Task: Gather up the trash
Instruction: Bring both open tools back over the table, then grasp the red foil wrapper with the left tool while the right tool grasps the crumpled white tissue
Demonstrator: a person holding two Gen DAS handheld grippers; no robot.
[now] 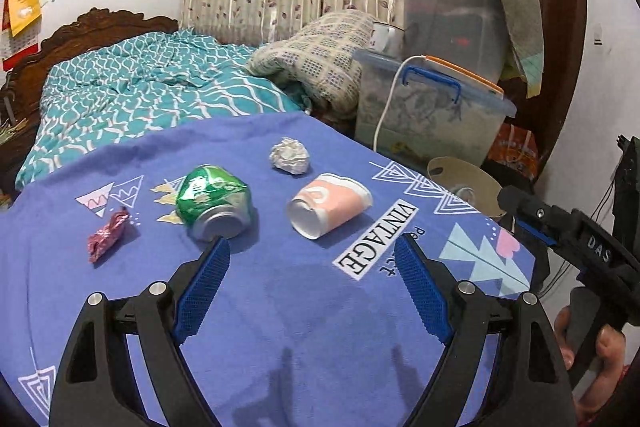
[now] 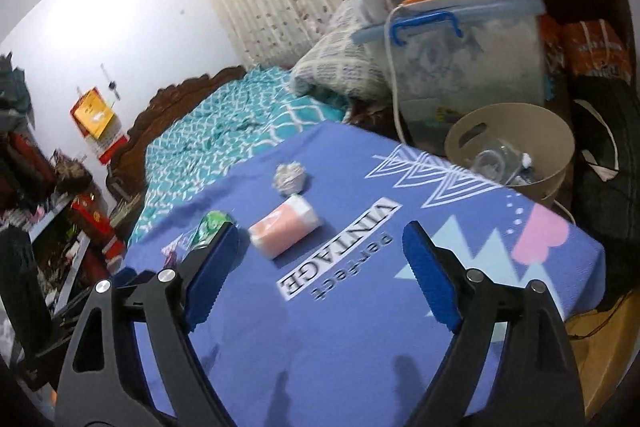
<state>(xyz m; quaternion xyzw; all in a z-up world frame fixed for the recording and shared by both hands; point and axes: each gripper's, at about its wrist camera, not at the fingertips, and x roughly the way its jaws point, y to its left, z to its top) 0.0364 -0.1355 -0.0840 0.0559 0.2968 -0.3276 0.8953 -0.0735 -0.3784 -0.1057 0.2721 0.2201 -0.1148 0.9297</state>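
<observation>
Here my left gripper (image 1: 312, 247) hangs wide and empty over the table (image 1: 280, 307). Just ahead of its left finger lies the crushed green can (image 1: 214, 201), long axis running away from me, its base toward the gripper. Ahead of centre the pink paper cup (image 1: 330, 205) lies tipped, mouth pointing back-left. My right gripper (image 2: 320, 247) gapes too, holding nothing.

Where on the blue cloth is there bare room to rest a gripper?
Bare: the near stretch of the cloth, between the grippers and the VINTAGE print, and the right corner by the bin. Crowded: the far middle, where wrapper, can, cup and paper ball lie.
</observation>
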